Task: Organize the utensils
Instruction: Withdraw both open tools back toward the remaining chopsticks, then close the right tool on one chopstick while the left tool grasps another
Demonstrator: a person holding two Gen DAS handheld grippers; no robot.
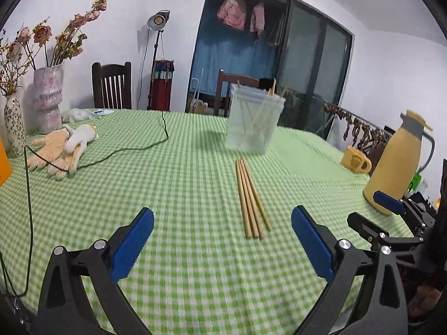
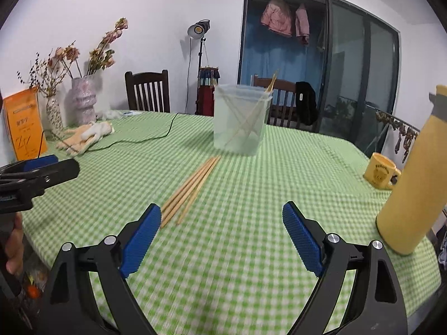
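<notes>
On table: four chopsticks ahead of left tongs, right tongs; both wide open, empty.

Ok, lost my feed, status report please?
Left gripper and right gripper open, empty. Chopsticks loose before container. Path clear.

A: What sits at the far left of the table?

B: Two vases of dried flowers, a pink one and a slim patterned one, with an orange book beside them. Pale gloves lie nearby, a dark cable running past.

A: And to the right?

B: A yellow thermos with a yellow mug just beside it. A lamp on a stand is behind.
</notes>
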